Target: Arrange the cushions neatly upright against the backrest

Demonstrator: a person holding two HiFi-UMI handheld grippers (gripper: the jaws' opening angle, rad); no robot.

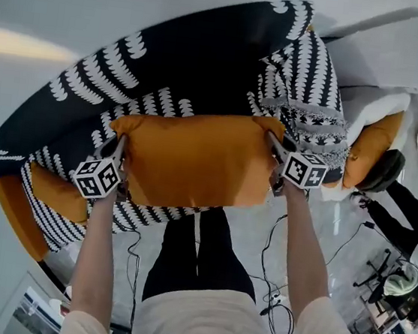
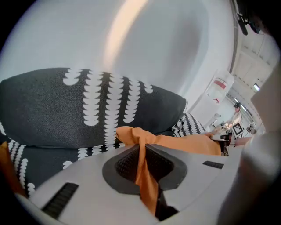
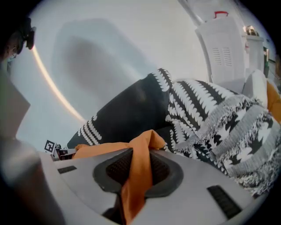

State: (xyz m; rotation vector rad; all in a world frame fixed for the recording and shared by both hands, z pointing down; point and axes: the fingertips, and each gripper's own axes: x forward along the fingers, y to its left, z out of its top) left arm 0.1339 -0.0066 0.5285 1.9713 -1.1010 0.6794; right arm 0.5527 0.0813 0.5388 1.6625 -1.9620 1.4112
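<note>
A large orange cushion (image 1: pixel 194 161) hangs in front of the black sofa backrest with white leaf print (image 1: pixel 177 53). My left gripper (image 1: pixel 117 148) is shut on the cushion's left top corner, and my right gripper (image 1: pixel 275 145) is shut on its right top corner. In the left gripper view my left gripper (image 2: pixel 143 161) pinches a fold of the orange cushion (image 2: pixel 184 143) between its dark pads. The right gripper view shows my right gripper (image 3: pixel 138 169) doing the same to the orange cushion (image 3: pixel 103 149). A second orange cushion (image 1: pixel 58 193) lies on the seat at the left.
A black-and-white patterned cushion with a fringed throw (image 1: pixel 309 91) leans at the sofa's right end. Beyond it sits a white seat with another orange cushion (image 1: pixel 374 145). Cables (image 1: pixel 273 261) run over the floor by the person's legs, and equipment (image 1: pixel 397 299) stands at the lower right.
</note>
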